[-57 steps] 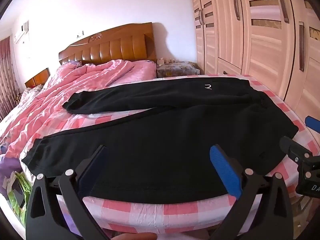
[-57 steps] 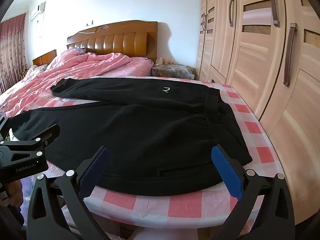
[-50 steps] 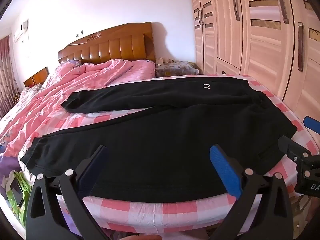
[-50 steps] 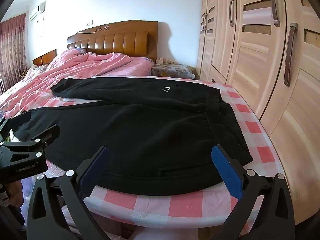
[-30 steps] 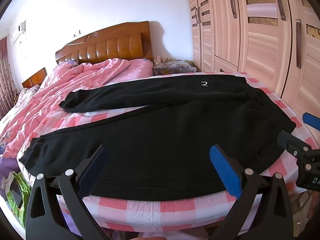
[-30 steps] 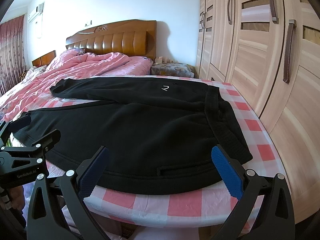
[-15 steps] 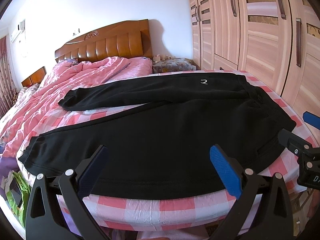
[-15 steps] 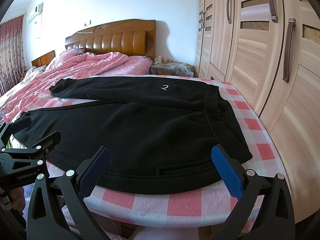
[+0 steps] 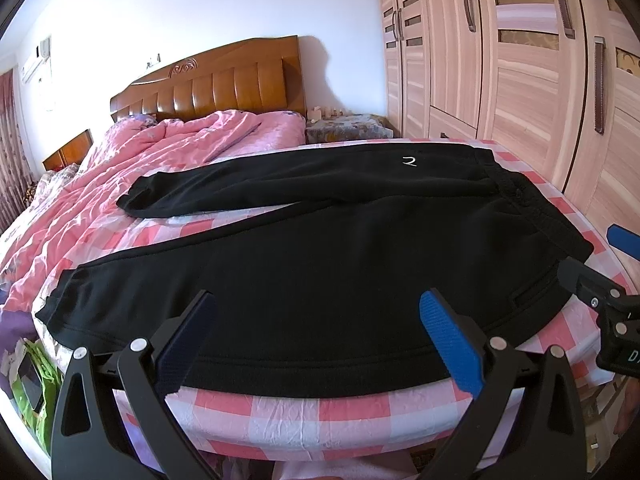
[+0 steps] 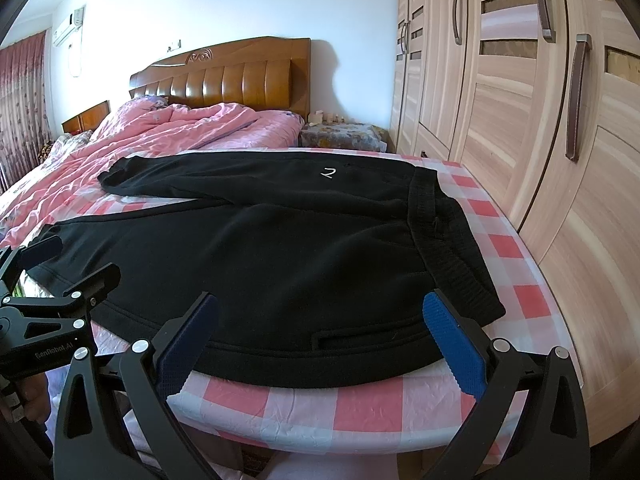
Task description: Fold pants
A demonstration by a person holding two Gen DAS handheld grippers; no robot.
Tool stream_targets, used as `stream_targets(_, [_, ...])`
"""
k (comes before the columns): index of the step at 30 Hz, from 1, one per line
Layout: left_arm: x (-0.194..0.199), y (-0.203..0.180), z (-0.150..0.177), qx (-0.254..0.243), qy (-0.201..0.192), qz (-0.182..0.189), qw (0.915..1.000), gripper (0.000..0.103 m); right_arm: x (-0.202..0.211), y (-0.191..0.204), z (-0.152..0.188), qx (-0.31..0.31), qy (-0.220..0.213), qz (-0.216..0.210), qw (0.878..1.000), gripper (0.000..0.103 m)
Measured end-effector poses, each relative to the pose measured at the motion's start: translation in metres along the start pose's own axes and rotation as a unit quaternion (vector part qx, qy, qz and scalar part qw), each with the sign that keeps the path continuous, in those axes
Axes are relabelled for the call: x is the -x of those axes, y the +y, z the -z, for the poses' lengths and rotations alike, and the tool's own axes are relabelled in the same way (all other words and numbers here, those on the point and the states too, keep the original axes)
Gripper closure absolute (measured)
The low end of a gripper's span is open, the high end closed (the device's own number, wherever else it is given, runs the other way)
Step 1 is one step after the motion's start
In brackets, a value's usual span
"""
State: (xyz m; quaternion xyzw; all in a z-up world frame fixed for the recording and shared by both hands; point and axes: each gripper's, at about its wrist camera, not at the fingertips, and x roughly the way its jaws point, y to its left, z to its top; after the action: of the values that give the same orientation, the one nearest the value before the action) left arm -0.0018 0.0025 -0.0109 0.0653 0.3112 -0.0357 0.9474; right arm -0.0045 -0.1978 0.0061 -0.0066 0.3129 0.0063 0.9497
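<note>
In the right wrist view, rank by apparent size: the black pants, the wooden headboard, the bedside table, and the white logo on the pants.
1. black pants, much the largest.
2. wooden headboard, though it stands farther off, so its true size is unsure.
3. bedside table, partly hidden behind the bed.
4. white logo, tiny.

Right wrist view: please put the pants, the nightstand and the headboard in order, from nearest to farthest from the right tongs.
1. Pants: spread on the bed directly ahead of the right tongs.
2. Nightstand: beyond the pants, beside the wardrobe.
3. Headboard: against the back wall, to the left. It looks only slightly farther than the nightstand.
</note>
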Motion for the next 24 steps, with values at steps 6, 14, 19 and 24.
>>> stream_targets(6, [-0.0009,0.0015,0.0007,0.001,0.002,0.0,1.0,0.001,-0.0017,-0.0018,0.0012,-0.002,0.003,0.001,1.0,0.004])
stream_targets(14, [-0.0011,0.0012,0.0,0.001,0.002,0.0,1.0,0.001,-0.0018,-0.0021,0.0004,-0.001,0.003,0.001,1.0,0.004])
stream_targets(19, [-0.0011,0.0012,0.0002,0.001,0.003,0.001,1.0,0.001,-0.0018,-0.002,0.0005,-0.002,0.003,0.001,1.0,0.004])
stream_targets(24, [-0.0019,0.003,-0.0004,0.001,0.004,0.001,1.0,0.001,-0.0017,-0.0019,0.0012,-0.001,0.004,0.001,1.0,0.004])
